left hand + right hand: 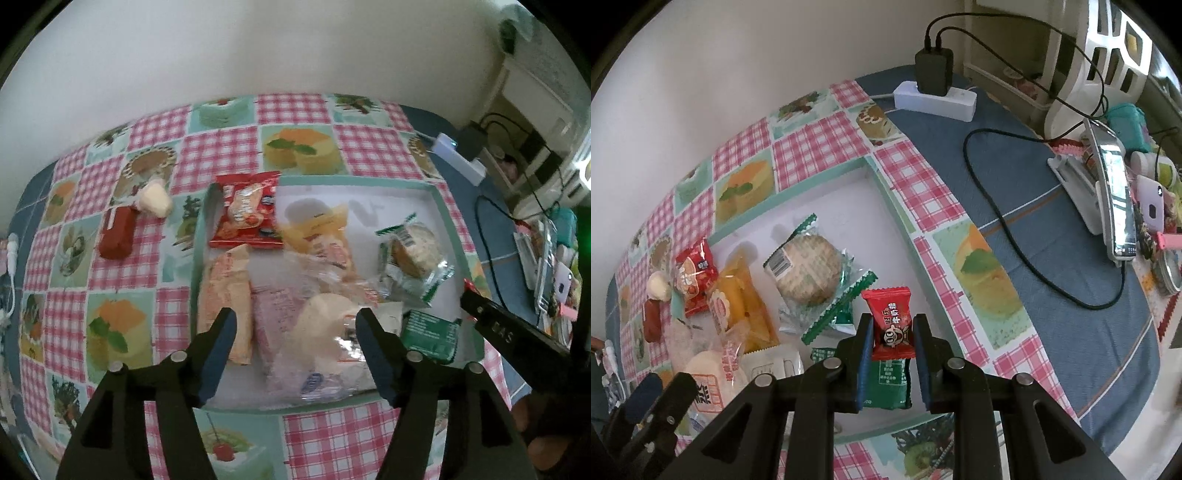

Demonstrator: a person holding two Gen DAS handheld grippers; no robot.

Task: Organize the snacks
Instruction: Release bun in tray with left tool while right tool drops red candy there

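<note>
Your right gripper point(892, 341) fingers pinch a red candy point(891, 322) above the tray point(886, 184); left gripper point(295, 332) gapes empty. Two snacks point(133, 221) remain outside the tray.

Count of the snacks and other things on the table

Inside the shallow tray point(886, 192) I count about eight wrapped snacks: one round biscuit point(808, 268), one red packet point(246, 211), one orange-yellow packet point(738, 306), one pale orange packet point(225, 295), one pink packet point(280, 325), one clear-wrapped white bun point(325, 332), one white sachet point(775, 363) and one green packet point(889, 380). One red candy point(891, 325) is between two gripper fingers. Outside the tray lie two items: one dark red stick point(117, 236) and one white candy point(155, 199). One power strip point(936, 99) carries one black charger point(933, 72).
</note>
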